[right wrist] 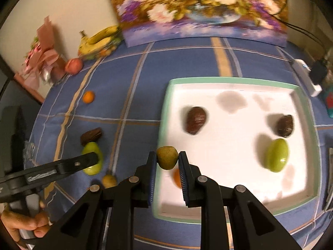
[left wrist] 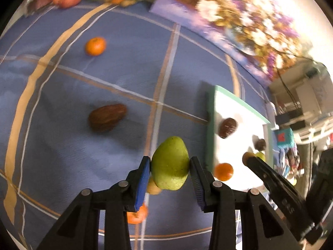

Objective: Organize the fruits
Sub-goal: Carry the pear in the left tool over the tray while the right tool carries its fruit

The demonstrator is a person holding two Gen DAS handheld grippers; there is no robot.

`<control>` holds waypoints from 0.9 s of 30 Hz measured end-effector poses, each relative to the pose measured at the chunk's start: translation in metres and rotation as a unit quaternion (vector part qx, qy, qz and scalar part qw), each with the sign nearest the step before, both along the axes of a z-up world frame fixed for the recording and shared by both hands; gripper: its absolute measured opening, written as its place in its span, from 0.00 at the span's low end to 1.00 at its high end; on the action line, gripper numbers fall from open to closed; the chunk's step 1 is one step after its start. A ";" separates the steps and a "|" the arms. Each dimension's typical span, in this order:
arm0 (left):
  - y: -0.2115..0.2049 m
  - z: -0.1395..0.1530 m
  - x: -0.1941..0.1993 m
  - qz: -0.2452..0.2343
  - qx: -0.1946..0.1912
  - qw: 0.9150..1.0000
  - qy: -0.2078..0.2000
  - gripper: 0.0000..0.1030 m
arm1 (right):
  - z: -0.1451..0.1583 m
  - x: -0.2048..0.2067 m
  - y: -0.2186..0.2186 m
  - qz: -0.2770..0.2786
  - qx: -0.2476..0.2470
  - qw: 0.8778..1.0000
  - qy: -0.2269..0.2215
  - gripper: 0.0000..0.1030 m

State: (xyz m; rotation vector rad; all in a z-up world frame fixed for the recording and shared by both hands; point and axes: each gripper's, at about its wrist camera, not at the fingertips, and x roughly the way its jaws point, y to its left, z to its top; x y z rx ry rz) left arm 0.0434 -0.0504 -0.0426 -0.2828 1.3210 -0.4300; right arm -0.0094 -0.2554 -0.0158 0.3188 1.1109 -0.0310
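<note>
My left gripper [left wrist: 169, 164] is shut on a green pear-shaped fruit [left wrist: 170, 163], held just above the blue checked cloth. My right gripper [right wrist: 167, 159] is shut on a small kiwi [right wrist: 167, 158] over the near left rim of the white tray [right wrist: 229, 80]. In the tray lie two brown avocados [right wrist: 196, 123] [right wrist: 285, 125], another green fruit [right wrist: 277, 155] and a tangerine [right wrist: 177, 178], half hidden by my finger. On the cloth lie a brown avocado [left wrist: 107, 117], a tangerine [left wrist: 95, 45], a second kiwi [right wrist: 109, 180] and a tangerine [left wrist: 137, 214] under my left fingers.
A flower painting [right wrist: 204, 10] leans against the wall behind the tray. Bananas [right wrist: 100, 39], a reddish fruit [right wrist: 73, 66] and a pink wrapped bouquet [right wrist: 41, 58] sit at the far left. A charger and cables [right wrist: 312, 77] lie at the right edge. A hand [right wrist: 22, 227] holds the left gripper.
</note>
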 end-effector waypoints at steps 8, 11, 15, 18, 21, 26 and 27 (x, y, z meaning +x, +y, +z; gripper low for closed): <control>-0.052 0.009 -0.021 -0.079 0.004 0.997 -0.018 0.40 | -0.003 -0.016 -0.041 -0.055 -0.008 0.998 0.009 0.22; -0.070 0.008 -0.032 -0.108 0.008 0.994 -0.020 0.40 | -0.003 -0.023 -0.056 -0.072 -0.011 0.997 0.012 0.22; -0.094 0.005 -0.046 -0.144 0.018 0.989 -0.023 0.40 | -0.006 -0.033 -0.075 -0.092 -0.015 0.995 0.017 0.22; -0.107 0.003 -0.054 -0.162 0.022 0.986 -0.023 0.40 | -0.008 -0.040 -0.084 -0.103 -0.017 0.994 0.020 0.22; -0.116 0.001 -0.060 -0.175 0.029 0.984 -0.025 0.40 | -0.010 -0.043 -0.090 -0.109 -0.019 0.994 0.022 0.22; -0.126 -0.006 -0.066 -0.191 0.045 0.980 -0.023 0.40 | -0.013 -0.046 -0.094 -0.112 -0.018 0.993 0.030 0.22; -0.128 -0.008 -0.067 -0.192 0.048 0.980 -0.020 0.40 | -0.015 -0.047 -0.093 -0.109 -0.019 0.993 0.034 0.22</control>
